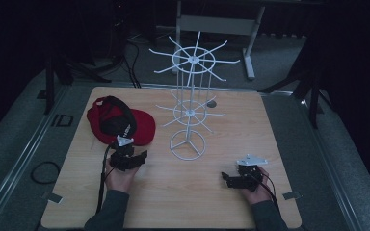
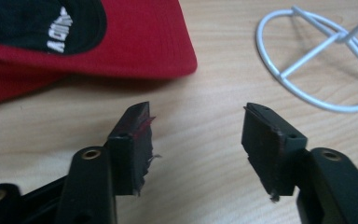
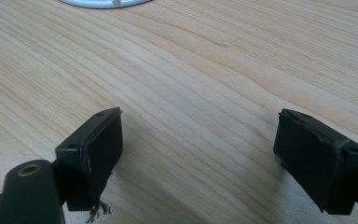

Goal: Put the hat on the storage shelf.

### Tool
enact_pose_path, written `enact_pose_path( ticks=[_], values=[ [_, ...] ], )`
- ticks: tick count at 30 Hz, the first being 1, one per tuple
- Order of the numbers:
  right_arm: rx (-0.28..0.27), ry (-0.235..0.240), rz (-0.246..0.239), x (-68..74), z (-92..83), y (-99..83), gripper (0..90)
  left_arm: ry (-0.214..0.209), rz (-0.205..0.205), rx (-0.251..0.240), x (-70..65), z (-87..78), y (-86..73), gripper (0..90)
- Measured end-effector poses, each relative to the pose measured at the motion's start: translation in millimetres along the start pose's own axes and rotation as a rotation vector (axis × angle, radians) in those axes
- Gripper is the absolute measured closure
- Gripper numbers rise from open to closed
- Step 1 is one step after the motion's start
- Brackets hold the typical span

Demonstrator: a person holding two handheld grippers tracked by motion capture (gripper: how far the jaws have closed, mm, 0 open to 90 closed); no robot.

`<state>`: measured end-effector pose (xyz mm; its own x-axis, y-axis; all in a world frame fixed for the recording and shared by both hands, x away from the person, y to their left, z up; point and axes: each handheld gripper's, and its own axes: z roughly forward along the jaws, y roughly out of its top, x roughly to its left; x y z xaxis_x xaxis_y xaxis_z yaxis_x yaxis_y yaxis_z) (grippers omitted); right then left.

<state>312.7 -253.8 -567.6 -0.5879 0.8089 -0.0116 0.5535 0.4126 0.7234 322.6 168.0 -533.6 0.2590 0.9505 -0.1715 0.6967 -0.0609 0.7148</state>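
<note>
A red cap (image 1: pixel 120 124) with a black inside and white lettering lies upside down at the table's left; its brim (image 2: pixel 121 42) reaches close to my left gripper (image 2: pixel 198 122). That left gripper (image 1: pixel 129 153) is open just in front of the brim, holding nothing. A white wire hanger stand (image 1: pixel 189 91) with spoke arms rises mid-table on a ring base (image 2: pixel 317 65). My right gripper (image 1: pixel 231 179) rests low at the front right, open and empty, its jaws wide over bare wood (image 3: pixel 200 121).
The wooden table (image 1: pixel 231 139) sits on a grey carpeted floor. A black cable loop (image 1: pixel 44 172) lies on the floor at the left. A grey desk frame (image 1: pixel 221 24) stands beyond the table. The stand's base rim (image 3: pixel 102 3) shows beyond the right gripper.
</note>
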Motion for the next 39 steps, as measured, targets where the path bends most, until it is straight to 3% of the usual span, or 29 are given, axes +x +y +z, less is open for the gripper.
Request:
enact_pose_path(
  ticks=[3, 6, 11, 17, 20, 25, 29, 32, 39],
  values=[
    [0.000, 0.000, 0.000, 0.0, 0.0, 0.0, 15.3, 0.012, -0.005, 0.003, 0.5, 2.5, 3.3, 38.0],
    [0.000, 0.000, 0.000, 0.0, 0.0, 0.0, 15.3, 0.042, -0.051, 0.014, 4.8, 11.8, 9.5, 31.4],
    [0.001, 0.000, 0.003, 0.2, -0.1, 0.1, 15.3, 0.029, -0.121, 0.030, 13.9, 24.1, 19.2, 26.9],
    [0.001, 0.000, 0.003, 0.2, -0.1, 0.1, 15.3, 0.032, -0.246, -0.009, 27.7, 34.2, 24.6, 21.9],
    [0.001, 0.000, 0.003, 0.2, -0.1, 0.1, 15.3, 0.033, -0.279, -0.023, 35.4, 34.9, 26.0, 24.2],
    [0.001, 0.000, 0.003, 0.2, -0.1, 0.1, 15.3, 0.047, -0.312, -0.022, 48.0, 32.2, 28.3, 35.1],
    [0.001, 0.000, 0.004, 0.2, -0.1, 0.1, 15.3, 0.074, -0.301, -0.001, 59.1, 28.8, 27.8, 45.9],
    [0.001, 0.000, 0.003, 0.2, -0.1, 0.1, 15.3, 0.073, -0.308, 0.000, 66.2, 24.9, 28.3, 53.2],
    [0.001, 0.000, 0.003, 0.2, -0.1, 0.1, 15.3, 0.028, -0.264, 0.046, 73.1, 23.7, 35.6, 61.5]
  ],
)
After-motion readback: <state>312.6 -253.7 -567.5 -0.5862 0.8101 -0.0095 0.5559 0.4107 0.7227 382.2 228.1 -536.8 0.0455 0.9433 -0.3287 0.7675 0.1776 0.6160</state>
